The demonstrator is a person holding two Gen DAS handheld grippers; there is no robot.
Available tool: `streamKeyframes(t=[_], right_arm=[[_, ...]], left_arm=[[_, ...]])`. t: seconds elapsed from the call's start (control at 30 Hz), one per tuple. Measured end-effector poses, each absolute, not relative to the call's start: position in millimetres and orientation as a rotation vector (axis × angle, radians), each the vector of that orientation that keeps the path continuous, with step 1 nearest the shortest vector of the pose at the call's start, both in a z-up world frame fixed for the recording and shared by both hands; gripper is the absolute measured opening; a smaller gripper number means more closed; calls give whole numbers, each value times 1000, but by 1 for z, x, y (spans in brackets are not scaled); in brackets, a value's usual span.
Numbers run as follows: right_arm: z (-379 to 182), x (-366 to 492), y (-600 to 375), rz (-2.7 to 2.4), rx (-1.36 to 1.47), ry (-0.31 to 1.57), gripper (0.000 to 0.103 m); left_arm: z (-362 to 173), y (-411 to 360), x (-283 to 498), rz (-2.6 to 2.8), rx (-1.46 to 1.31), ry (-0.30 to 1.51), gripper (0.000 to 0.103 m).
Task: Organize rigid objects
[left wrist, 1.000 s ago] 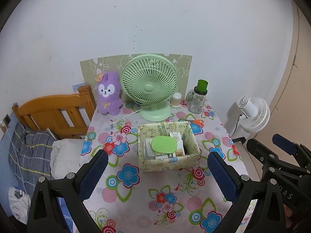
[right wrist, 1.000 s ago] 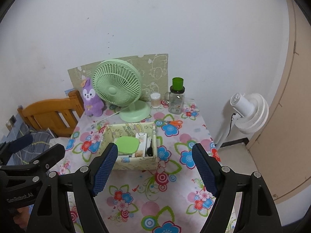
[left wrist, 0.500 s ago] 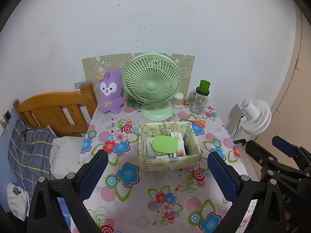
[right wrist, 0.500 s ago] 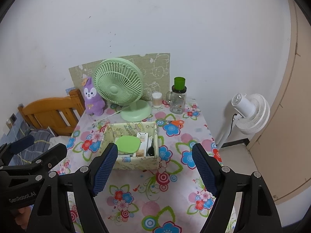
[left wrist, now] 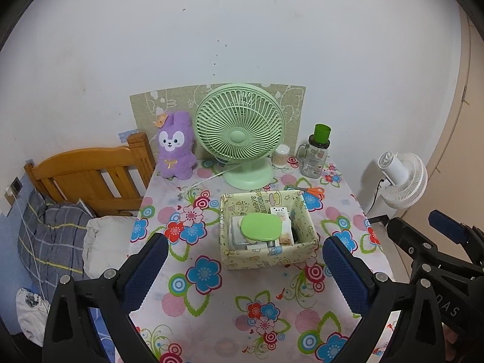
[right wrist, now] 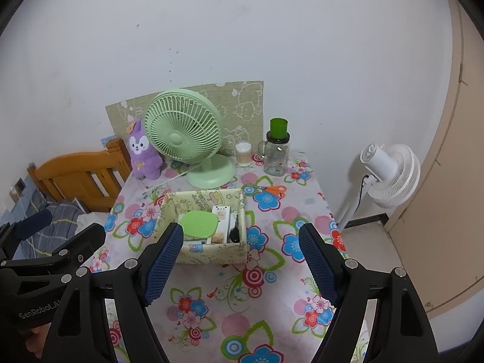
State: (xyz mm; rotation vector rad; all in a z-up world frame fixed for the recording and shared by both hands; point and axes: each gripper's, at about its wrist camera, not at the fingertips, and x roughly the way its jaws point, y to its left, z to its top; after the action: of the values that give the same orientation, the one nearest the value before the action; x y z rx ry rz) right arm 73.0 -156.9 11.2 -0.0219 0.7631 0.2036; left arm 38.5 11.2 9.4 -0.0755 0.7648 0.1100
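Glossy printed cloth w/ flowers over table. Matt printed card on storage box; smooth green plastic lid inside. Smooth matt plastic on green fan. Fuzzy purple plush bunny. Clear glass jar. Varnished wood headboard. Textured blue rubbery pads, matt black plastic frames.

Your left hand-held gripper hangs wide open above the flowered worktop, nothing between its pads; the patterned box sits just beyond.
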Motion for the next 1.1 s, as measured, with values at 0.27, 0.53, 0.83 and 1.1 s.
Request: streamKeyframes(t=[0.27,0.53,0.83,1.1], right_arm=[[10,73,-157,206,-21,765,81],[10,73,-157,204,-14,765,81],[10,72,-157,204,-13,764,81],[10,71,-158,203,-12,760,81]], left_arm=[[8,12,40,117,-71,773,103],[9,11,39,126,-67,766,103],[10,12,39,121,-70,766,103],[10,12,39,121,-69,765,103]])
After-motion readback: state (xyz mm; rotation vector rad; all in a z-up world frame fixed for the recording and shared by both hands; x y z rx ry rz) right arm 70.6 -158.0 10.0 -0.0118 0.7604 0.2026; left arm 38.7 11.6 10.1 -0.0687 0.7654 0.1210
